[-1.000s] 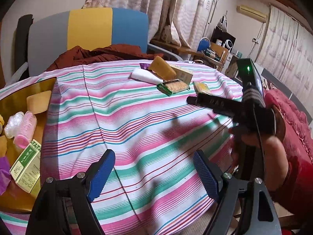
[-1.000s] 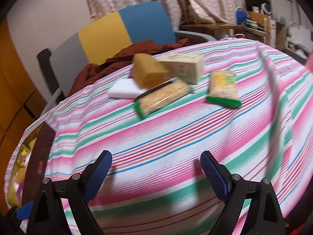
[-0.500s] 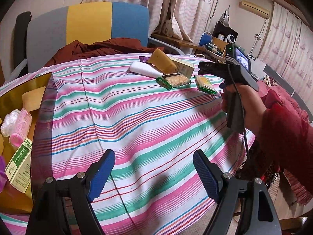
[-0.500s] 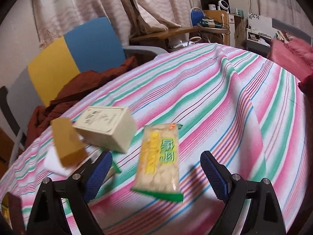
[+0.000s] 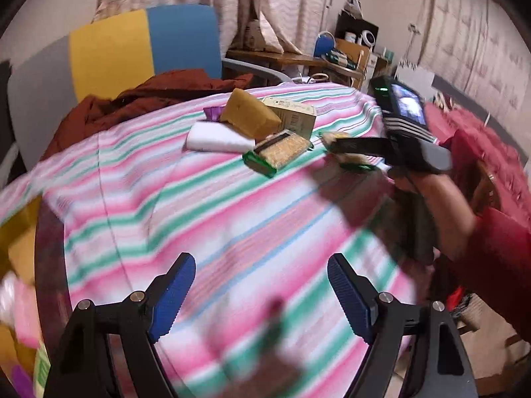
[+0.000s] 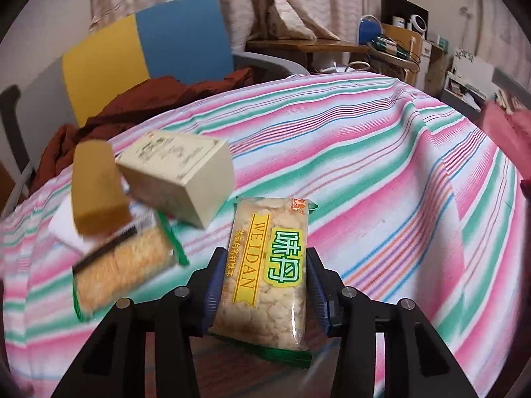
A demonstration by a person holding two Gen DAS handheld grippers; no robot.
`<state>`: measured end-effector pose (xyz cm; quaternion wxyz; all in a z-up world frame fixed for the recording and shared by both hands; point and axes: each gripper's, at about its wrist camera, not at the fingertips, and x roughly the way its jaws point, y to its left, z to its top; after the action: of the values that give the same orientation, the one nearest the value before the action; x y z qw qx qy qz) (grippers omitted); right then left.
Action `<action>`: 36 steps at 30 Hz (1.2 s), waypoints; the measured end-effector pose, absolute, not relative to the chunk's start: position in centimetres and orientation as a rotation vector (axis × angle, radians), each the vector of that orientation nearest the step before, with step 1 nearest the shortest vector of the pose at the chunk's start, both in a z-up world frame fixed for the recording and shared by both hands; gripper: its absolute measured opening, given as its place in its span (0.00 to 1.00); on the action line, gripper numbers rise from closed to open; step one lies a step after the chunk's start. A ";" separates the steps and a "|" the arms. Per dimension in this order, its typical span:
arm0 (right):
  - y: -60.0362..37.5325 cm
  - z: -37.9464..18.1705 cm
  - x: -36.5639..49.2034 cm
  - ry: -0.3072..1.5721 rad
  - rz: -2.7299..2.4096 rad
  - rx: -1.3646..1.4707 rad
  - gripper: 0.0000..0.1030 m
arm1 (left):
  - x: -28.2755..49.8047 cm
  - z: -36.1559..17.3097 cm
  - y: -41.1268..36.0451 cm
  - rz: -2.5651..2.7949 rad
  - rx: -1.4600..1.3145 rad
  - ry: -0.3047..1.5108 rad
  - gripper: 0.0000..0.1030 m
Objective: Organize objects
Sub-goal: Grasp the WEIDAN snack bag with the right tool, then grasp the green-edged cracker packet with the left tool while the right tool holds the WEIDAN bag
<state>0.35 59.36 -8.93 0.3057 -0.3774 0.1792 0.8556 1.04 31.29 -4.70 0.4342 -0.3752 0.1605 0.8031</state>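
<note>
Jaws: right gripper [image 6: 264, 285] just closed onto cracker packet [image 6: 265, 272] | left gripper [image 5: 260, 293] released, over striped tablecloth [image 5: 232, 205]

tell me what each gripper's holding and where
Right gripper: its jaws have just closed on the biscuit packet, pads on its long side edges. Left gripper: open, nothing.

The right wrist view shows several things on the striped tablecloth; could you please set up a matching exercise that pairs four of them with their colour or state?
Things:
1. cracker packet
2. cardboard box
3. sponge block
4. chair back

Descriptions:
A. yellow and blue panels
B. cream, lying tilted on the pile
C. clamped between the right tongs
D. mustard brown, leaning beside the box

Pairs: 1-C, 2-B, 3-D, 4-A
</note>
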 end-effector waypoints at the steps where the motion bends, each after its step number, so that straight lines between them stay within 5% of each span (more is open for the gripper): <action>1: 59.4 -9.0 0.9 0.486 2.270 -0.992 0.46 | 0.7 -4.7 31.9 1.998 -0.925 0.411 0.81; 18: 58.9 -9.8 2.2 0.517 2.301 -0.873 0.46 | -6.0 -7.9 45.5 1.952 -0.878 0.608 0.81; 36: 59.8 -10.0 3.6 0.614 2.266 -0.771 0.44 | -4.5 -8.0 46.8 1.848 -0.915 0.484 0.76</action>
<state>3.61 59.77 -10.02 0.3290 -0.2944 0.2345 0.8661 -4.51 46.78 -8.03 0.4897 -0.3766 0.1993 0.7607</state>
